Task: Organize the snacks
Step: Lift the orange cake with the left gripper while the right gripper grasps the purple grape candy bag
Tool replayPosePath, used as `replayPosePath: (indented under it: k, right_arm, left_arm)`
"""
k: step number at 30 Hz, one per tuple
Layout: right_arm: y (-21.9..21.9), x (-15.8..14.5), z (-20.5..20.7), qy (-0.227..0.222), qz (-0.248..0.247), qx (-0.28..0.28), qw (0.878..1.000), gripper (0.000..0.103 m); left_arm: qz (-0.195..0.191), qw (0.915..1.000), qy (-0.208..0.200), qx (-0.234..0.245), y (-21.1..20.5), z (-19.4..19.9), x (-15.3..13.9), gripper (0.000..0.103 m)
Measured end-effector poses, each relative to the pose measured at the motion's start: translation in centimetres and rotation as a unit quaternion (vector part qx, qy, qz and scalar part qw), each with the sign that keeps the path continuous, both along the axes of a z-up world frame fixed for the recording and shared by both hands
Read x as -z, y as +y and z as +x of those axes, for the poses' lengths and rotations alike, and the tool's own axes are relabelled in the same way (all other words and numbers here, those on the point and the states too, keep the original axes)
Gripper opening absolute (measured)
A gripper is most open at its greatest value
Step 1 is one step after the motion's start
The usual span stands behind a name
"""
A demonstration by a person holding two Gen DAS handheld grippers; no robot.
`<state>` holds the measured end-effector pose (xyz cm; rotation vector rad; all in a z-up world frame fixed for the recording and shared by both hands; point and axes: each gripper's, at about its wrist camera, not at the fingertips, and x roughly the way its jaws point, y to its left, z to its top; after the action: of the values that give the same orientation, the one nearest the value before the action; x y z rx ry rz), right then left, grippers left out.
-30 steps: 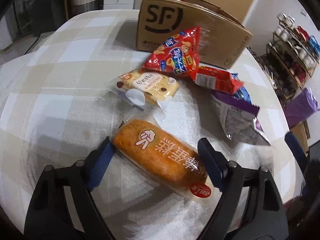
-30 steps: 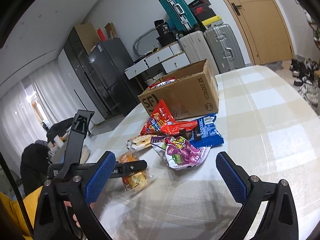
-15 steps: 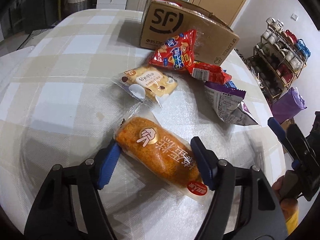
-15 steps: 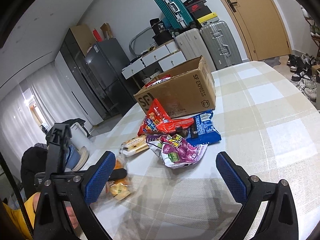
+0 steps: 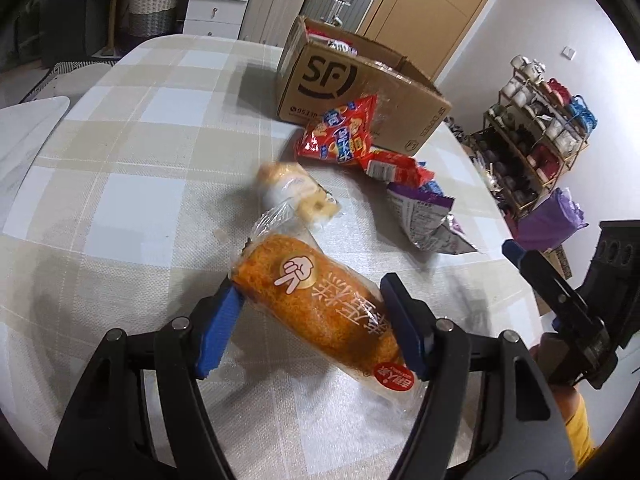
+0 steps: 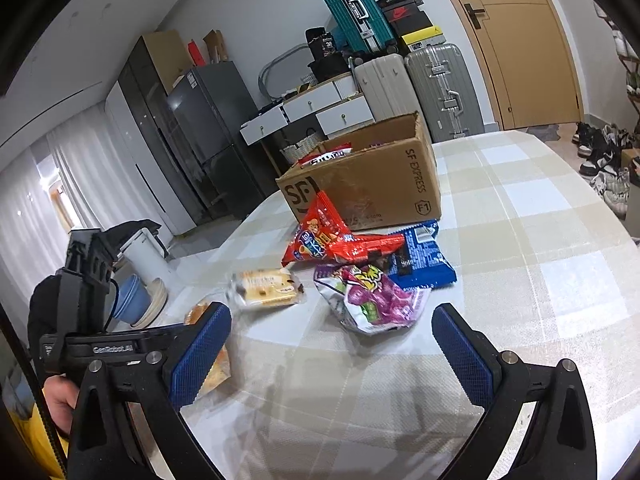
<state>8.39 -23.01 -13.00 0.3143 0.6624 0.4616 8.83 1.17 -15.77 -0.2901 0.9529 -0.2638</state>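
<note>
My left gripper [image 5: 314,320] is shut on an orange cake roll packet [image 5: 320,304] and holds it just above the checked table [image 5: 140,152]. The pale biscuit packet [image 5: 296,196] lies just beyond it, blurred. Past that lie a red chip bag [image 5: 340,136], a small red packet [image 5: 396,168] and a purple bag [image 5: 424,216]. The SF cardboard box [image 5: 360,88] stands open behind them with snacks inside. My right gripper [image 6: 332,352] is open and empty, near the purple bag [image 6: 372,300] and the blue packet [image 6: 424,256].
The box [image 6: 368,184] stands at the table's far side. The left gripper [image 6: 104,344] shows at the left in the right wrist view. A shelf rack [image 5: 540,128] and a purple bag [image 5: 552,220] stand off the table's right edge. Suitcases [image 6: 436,88] line the wall.
My left gripper has closed on the cake roll and lifted it off the table. The biscuit packet has shifted. The right gripper has drawn a little closer to the purple bag.
</note>
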Motion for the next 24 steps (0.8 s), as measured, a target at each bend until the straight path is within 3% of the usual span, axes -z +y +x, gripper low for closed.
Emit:
replayPosePath:
  k: [5,9,13,24]
  right_arm:
    - [0.9,-0.2,1.1,0.02,-0.029,0.002,0.999,0.102]
    - [1.9,0.8,3.1,0.064,-0.069,0.006,0.996,0.102]
    - [2.2,2.0,5.6,0.11,-0.069,0.007,0.992,0.102]
    - [4.6,3.2,8.8,0.128,-0.11,-0.012,0.986,0.099]
  left_arm:
    - [-0.007,0.9999,-0.015,-0.002,1.3,-0.9,-1.0,0.067]
    - [-0.015,0.9997,-0.019,-0.007,2.3,-1.3,-1.3,0.067]
    - [-0.022,0.9995,-0.022,-0.011,3.2,-1.5,-1.4,0.067]
    - [-0.034,0.9992,-0.013,-0.015,4.0,-1.2,-0.4,0.067]
